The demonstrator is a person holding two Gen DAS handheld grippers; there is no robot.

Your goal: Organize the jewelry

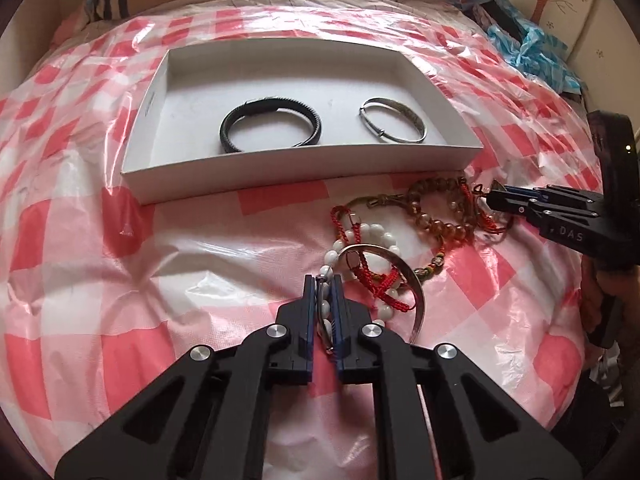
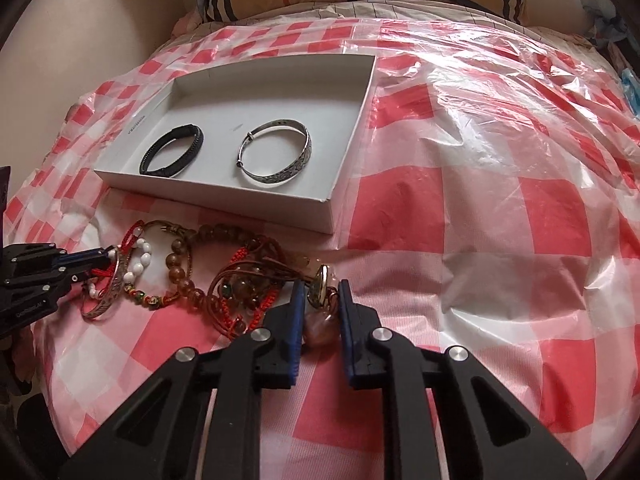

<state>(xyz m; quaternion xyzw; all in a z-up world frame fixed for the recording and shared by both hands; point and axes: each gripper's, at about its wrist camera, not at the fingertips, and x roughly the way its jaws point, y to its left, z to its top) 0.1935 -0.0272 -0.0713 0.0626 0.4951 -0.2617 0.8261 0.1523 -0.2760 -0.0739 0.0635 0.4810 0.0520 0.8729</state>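
Nearest the white box (image 1: 296, 164), on its front side, a tangled heap of bracelets (image 1: 404, 240) is spread on the pink-checked plastic sheet (image 1: 120, 280); at the heap's near edge the left gripper (image 1: 323, 292) is closed narrowly on a silver bangle (image 1: 408, 276) and the white bead bracelet (image 1: 380, 240) threaded with it. At the heap's right end, also in front of the box, the right gripper (image 2: 319, 300) is set half-wide around a pinkish bead (image 2: 318, 326) and a metal charm (image 2: 320, 284), though firm contact cannot be told. Inside the box, a black bracelet (image 1: 270, 124) and a silver bangle in the box (image 1: 394, 120) are laid flat, apart from each other.
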